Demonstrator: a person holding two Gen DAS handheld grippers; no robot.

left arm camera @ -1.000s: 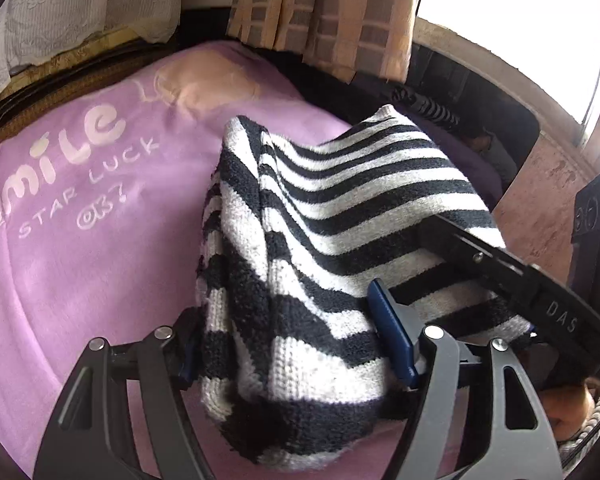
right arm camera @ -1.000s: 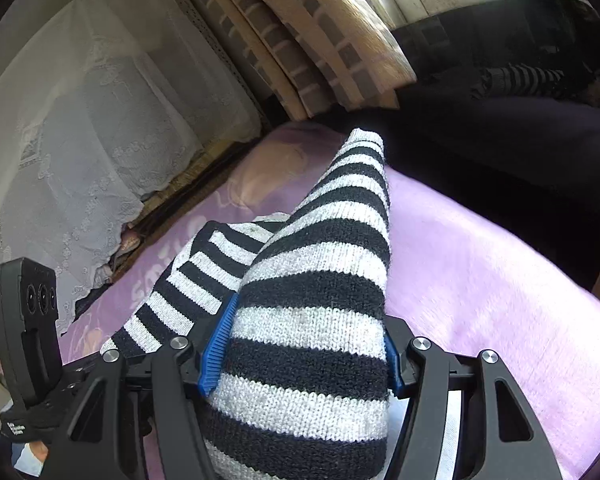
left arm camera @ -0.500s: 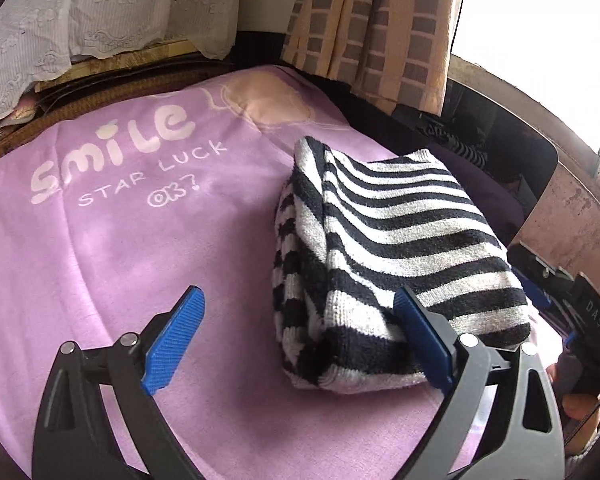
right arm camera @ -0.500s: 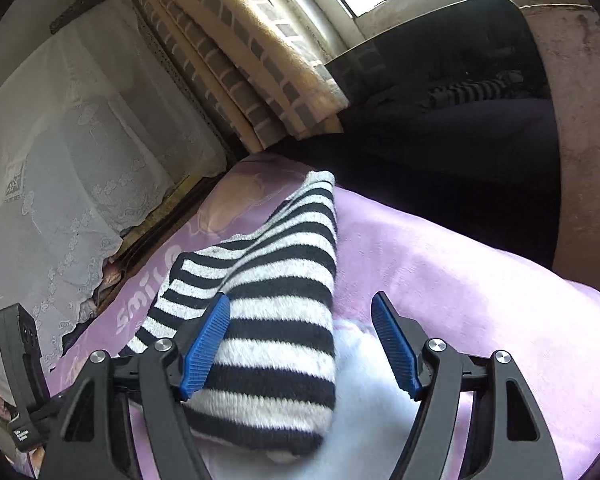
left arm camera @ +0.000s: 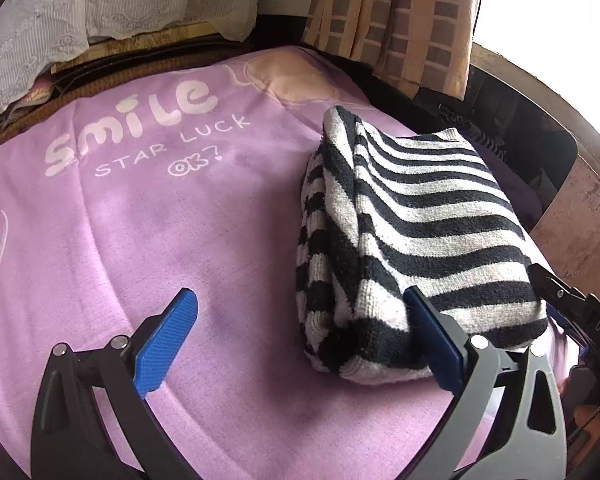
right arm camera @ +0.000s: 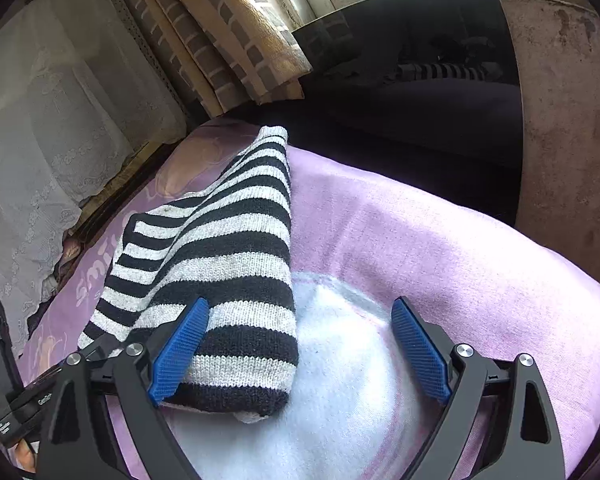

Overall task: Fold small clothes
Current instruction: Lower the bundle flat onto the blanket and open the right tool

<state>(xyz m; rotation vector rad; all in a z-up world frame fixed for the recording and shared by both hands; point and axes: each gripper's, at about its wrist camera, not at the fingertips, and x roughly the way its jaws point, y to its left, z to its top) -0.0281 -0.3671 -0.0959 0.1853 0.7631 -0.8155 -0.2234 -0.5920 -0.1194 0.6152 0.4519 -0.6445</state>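
Striped knitwear (left arm camera: 416, 232), black and pale grey, lies folded into a thick block on my purple blanket (left arm camera: 140, 240), which spreads across the whole surface and carries white lettering reading "smile, star luck, ok?". Behind it hang a white lace curtain (left arm camera: 40, 20) and a tan checked curtain (left arm camera: 400, 20) beside a bright window. My left fingers (left arm camera: 300, 336) are spreading apart; the bundle's near corner sits just beside the inner face of one blue pad, the other pad stands apart over bare blanket, and nothing is gripped. My right fingers (right arm camera: 300, 344) are also spreading; the bundle's other end (right arm camera: 228, 280) lies against one pad, the other well clear, over a pale blue patch (right arm camera: 340, 380) on the blanket.
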